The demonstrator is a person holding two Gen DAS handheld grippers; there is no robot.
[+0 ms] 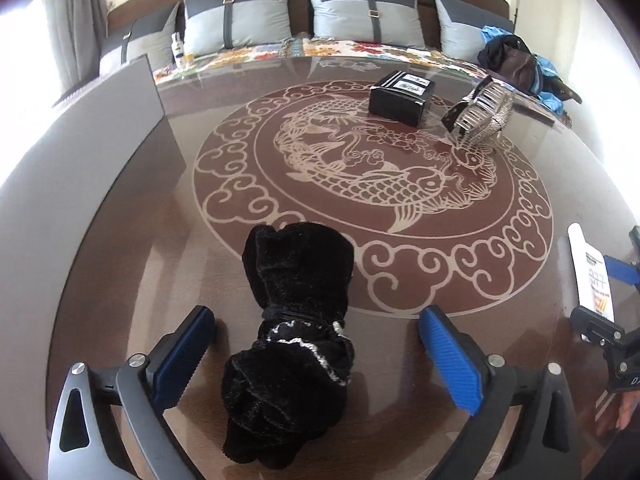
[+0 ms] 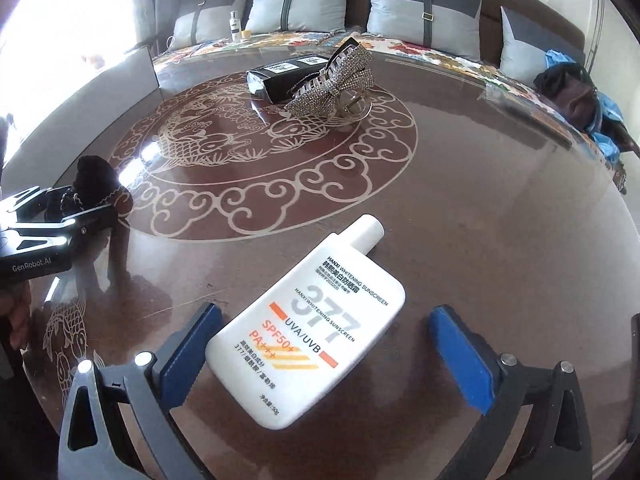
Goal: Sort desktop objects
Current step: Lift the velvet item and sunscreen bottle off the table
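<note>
Left wrist: your left gripper (image 1: 316, 344) is spread wide, black velvet pouch (image 1: 288, 340) lying loose between the pads on the table (image 1: 500, 184), black box (image 1: 401, 96) at 1 o'clock. Right wrist: right gripper (image 2: 324, 346) wide open, sunscreen bottle (image 2: 308, 332) flat between the pads, cap toward 1 o'clock, ungripped.

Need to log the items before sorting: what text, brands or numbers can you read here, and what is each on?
"HANXI WHITENING SUNSCREEN", "377", "UVA/UVB", "SPF50+", "PA+++": white sunscreen bottle, lying flat between the open right gripper fingers.
"GenRobot.AI": body of the left gripper.
Chinese lines and small print on the bottle: too small to read.
Labels on the black box: blurred, unreadable.
</note>
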